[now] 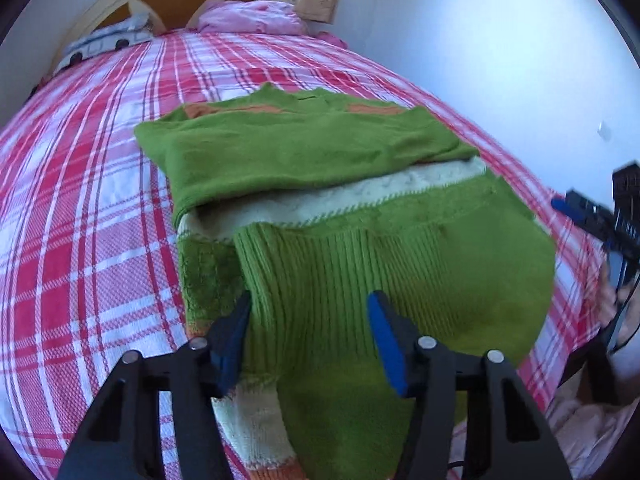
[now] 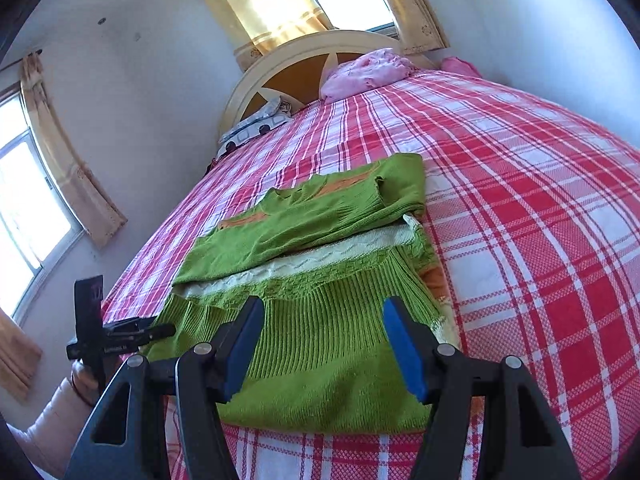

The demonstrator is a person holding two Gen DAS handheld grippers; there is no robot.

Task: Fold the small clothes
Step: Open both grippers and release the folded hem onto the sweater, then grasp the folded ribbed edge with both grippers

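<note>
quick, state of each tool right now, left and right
Left tool: open, holding nothing, ribbed hem of the green sweater lying between its fingers.
Right tool: open, holding nothing, above the same hem.

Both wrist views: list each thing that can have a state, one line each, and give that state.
Green sweater: partly folded, flat on the bed.
Left gripper: open, over the ribbed hem.
Right gripper: open, holding nothing.
Curtains: drawn apart, window uncovered.
Pink cloth: crumpled by the headboard.
</note>
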